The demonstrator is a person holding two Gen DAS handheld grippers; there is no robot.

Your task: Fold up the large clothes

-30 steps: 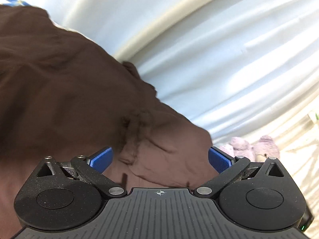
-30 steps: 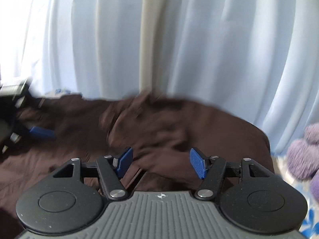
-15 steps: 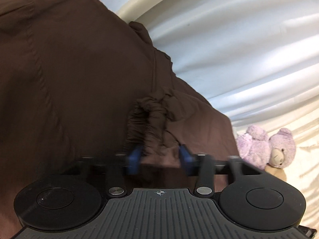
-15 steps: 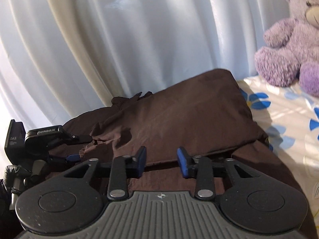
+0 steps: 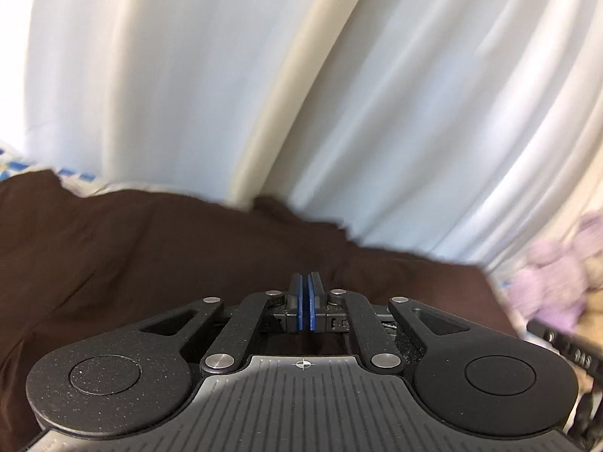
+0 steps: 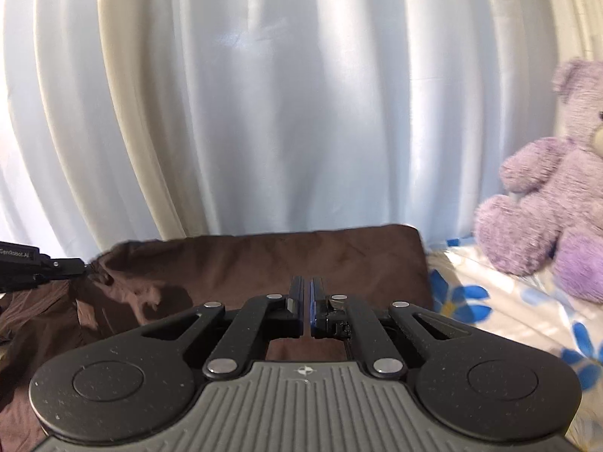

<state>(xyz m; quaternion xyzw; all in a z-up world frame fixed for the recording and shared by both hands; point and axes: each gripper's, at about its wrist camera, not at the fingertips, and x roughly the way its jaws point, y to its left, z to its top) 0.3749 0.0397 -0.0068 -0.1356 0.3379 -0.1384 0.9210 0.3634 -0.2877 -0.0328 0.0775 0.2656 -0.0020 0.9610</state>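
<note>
A large dark brown garment [image 5: 150,248] lies spread on the bed, and it also shows in the right wrist view [image 6: 286,260]. My left gripper [image 5: 305,282] has its blue pads pressed together low over the cloth; whether cloth is pinched between them is hidden. My right gripper [image 6: 306,286] is closed the same way over the garment's near part. The left gripper's black body [image 6: 34,263] shows at the left edge of the right wrist view, touching a bunched fold of the garment.
White curtains [image 6: 264,94] hang right behind the bed. A purple teddy bear [image 6: 546,203] sits at the right on a cream sheet with blue flowers [image 6: 490,301]. The bear shows blurred in the left wrist view [image 5: 557,275].
Both grippers went from wide open to closed on the brown garment. Both views tilted up from the cloth toward the curtains.
</note>
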